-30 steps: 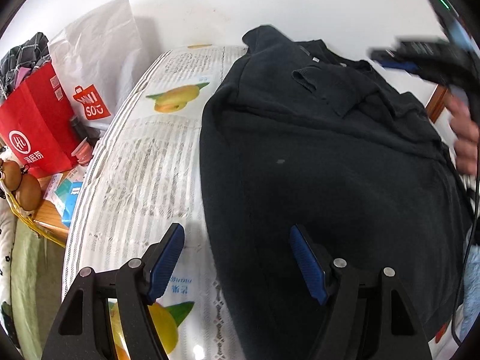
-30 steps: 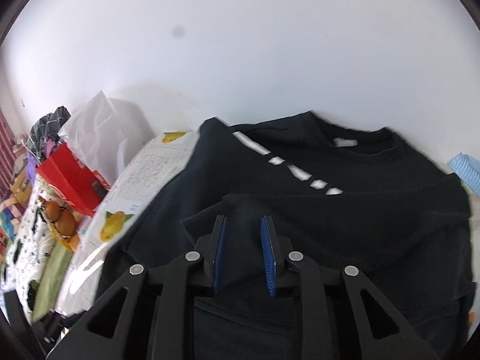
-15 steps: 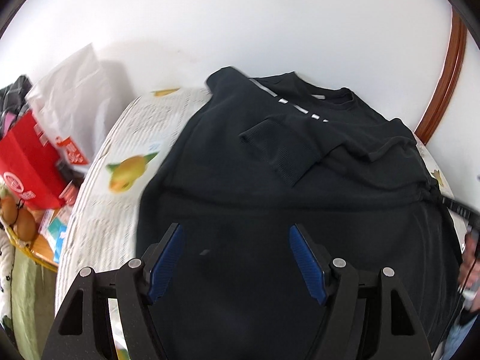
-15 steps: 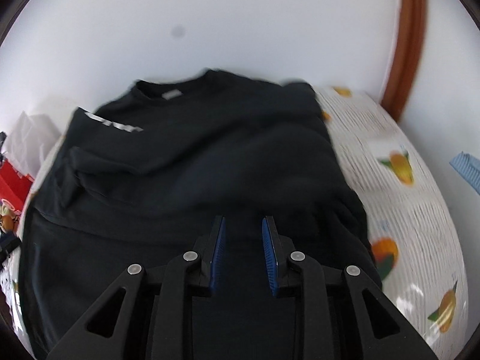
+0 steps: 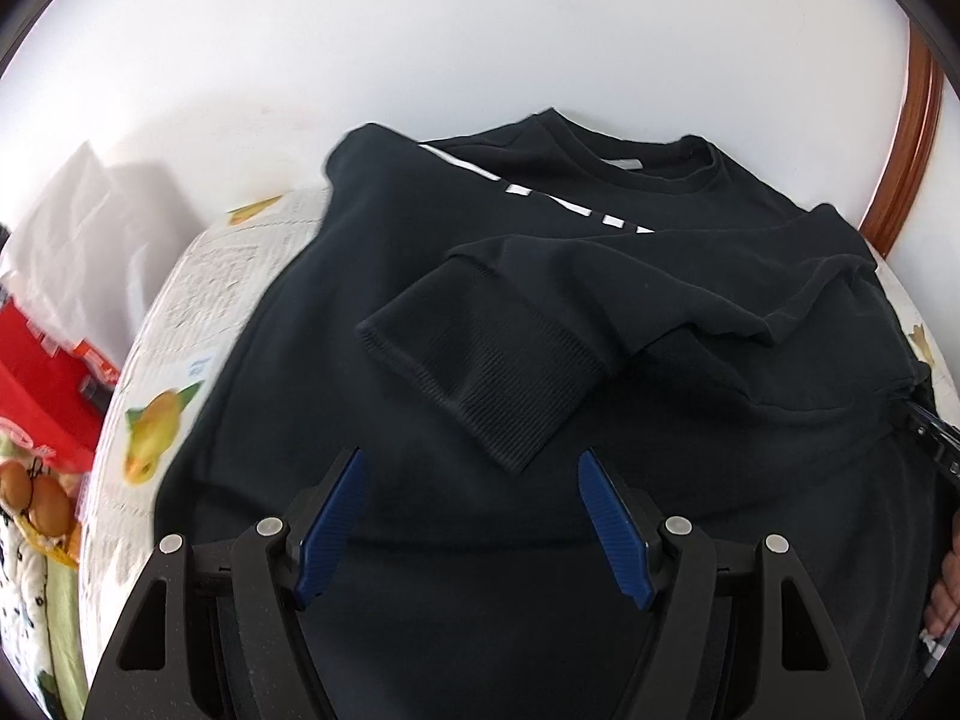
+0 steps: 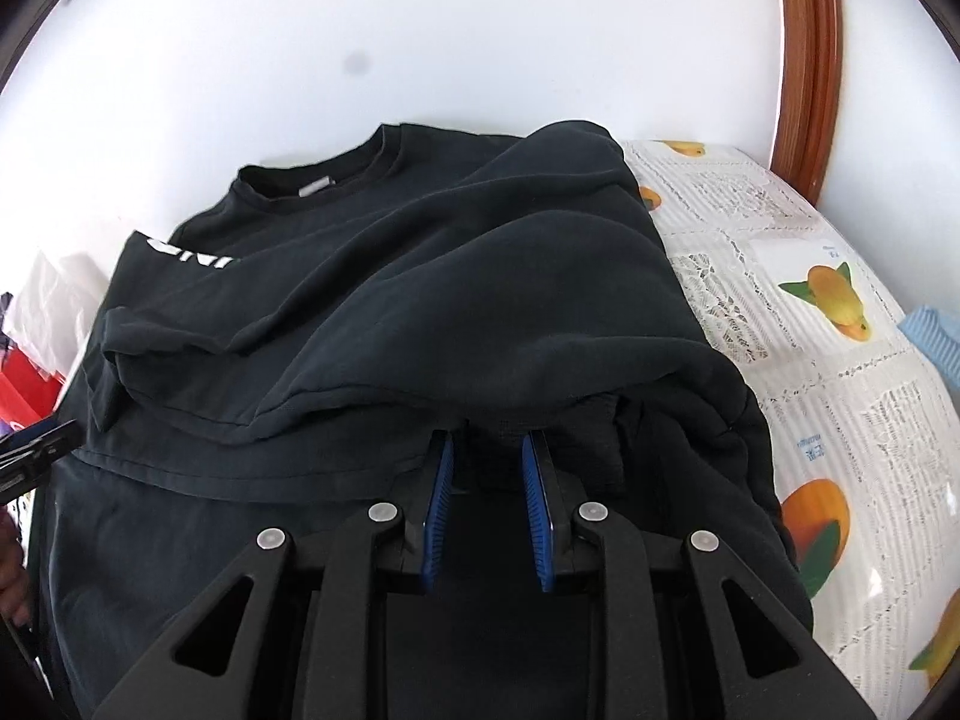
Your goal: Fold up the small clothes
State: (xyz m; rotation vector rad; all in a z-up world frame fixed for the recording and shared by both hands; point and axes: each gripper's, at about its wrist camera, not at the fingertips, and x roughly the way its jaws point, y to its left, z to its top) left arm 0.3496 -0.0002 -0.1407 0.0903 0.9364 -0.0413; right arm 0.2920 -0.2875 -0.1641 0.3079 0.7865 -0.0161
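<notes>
Black sweatshirt (image 5: 600,420) sprawls across the fruit-print desk (image 6: 828,360), bare cloth along both edges. One ribbed cuff (image 5: 480,372) folded inward. Left gripper (image 5: 471,531) released above it; right gripper (image 6: 485,504) clenched on a fabric fold.

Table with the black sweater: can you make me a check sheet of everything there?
Surface: fruit-print tablecloth, mostly covered.
Job's things: black sweater lying flat, one sleeve folded across its chest.
Clutter: red bag, white bag, eggs at the left; blue cloth at the right.
Grippers: left hand-held gripper open, empty, above the sweater; right hand-held gripper narrow, ribbed cuff between its tips, grip unclear.
Cables: nothing seen.
Surroundings: white wall, wooden frame.
</notes>
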